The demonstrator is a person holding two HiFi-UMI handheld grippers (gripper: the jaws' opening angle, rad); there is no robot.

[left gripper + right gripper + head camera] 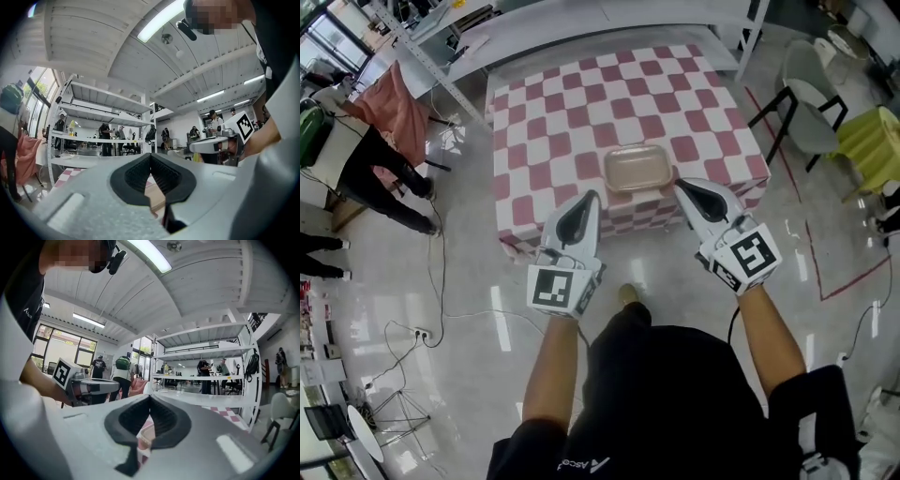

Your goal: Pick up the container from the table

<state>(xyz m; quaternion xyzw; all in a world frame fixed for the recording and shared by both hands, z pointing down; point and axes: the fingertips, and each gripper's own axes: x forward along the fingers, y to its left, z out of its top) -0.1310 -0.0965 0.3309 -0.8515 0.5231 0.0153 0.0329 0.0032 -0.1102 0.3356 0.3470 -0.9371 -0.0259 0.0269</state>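
Note:
A shallow beige container (635,168) sits near the front edge of a table with a pink-and-white checked cloth (553,112). My left gripper (592,196) is shut and empty, its tip short of the table's front edge and left of the container. My right gripper (678,186) is shut and empty too, its tip at the container's front right corner; contact cannot be told. In the left gripper view a strip of the container (158,199) shows below the closed jaws. The right gripper view shows its pale rim (144,437) between the closed pads.
Metal shelving (431,70) stands left of and behind the table. Chairs (811,108) and a yellow-green seat (874,141) are at the right. Cables (441,272) trail over the glossy floor. People stand at the far left (375,169).

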